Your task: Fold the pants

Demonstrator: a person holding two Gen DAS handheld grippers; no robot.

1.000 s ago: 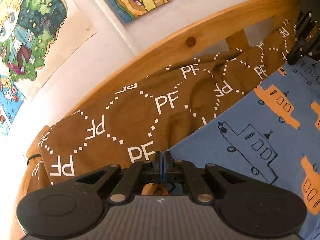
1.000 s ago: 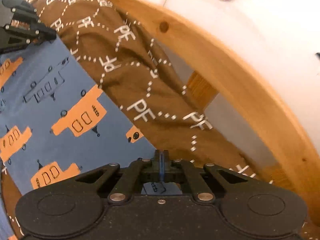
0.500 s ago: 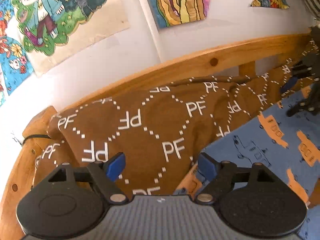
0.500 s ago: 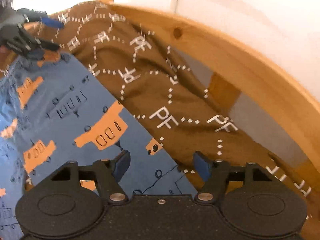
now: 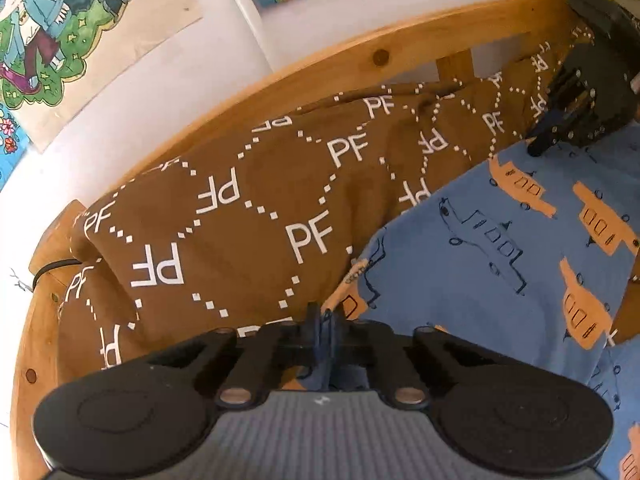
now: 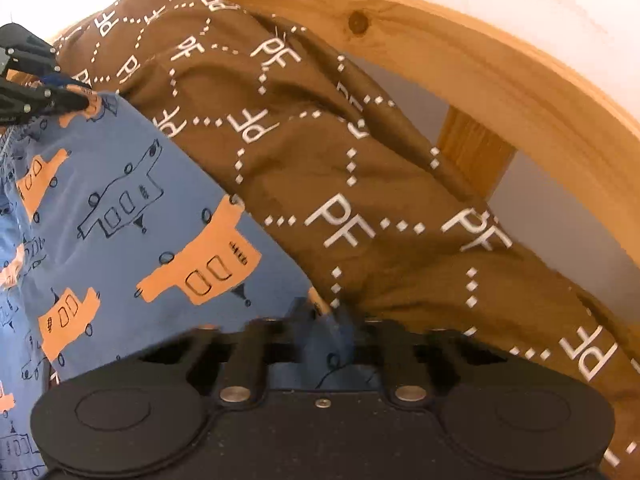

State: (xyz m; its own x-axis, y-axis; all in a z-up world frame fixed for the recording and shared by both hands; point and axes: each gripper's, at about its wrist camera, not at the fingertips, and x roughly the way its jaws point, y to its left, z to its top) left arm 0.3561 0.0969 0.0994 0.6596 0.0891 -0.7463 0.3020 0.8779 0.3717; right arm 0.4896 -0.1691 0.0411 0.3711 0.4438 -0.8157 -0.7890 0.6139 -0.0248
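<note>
The pants (image 5: 500, 248) are blue with orange and outlined truck prints. They lie on a brown "PF" blanket (image 5: 248, 216). My left gripper (image 5: 320, 336) is shut on the pants' near-left edge, cloth pinched between its pads. My right gripper (image 6: 324, 324) is shut on the pants' edge at the other end, also in the right wrist view (image 6: 132, 216). Each gripper shows in the other's view: the right one (image 5: 576, 120) at upper right, the left one (image 6: 36, 96) at far left.
A curved wooden bed rail (image 5: 360, 64) runs behind the blanket (image 6: 360, 160), also in the right wrist view (image 6: 500, 64). A white wall with colourful drawings (image 5: 60, 20) stands behind it. A vertical wooden post (image 6: 472, 152) supports the rail.
Both grippers were shut one second ago, opened half a second ago, and have now shut again on the pants' edge. Both moved back down close to the cloth.
</note>
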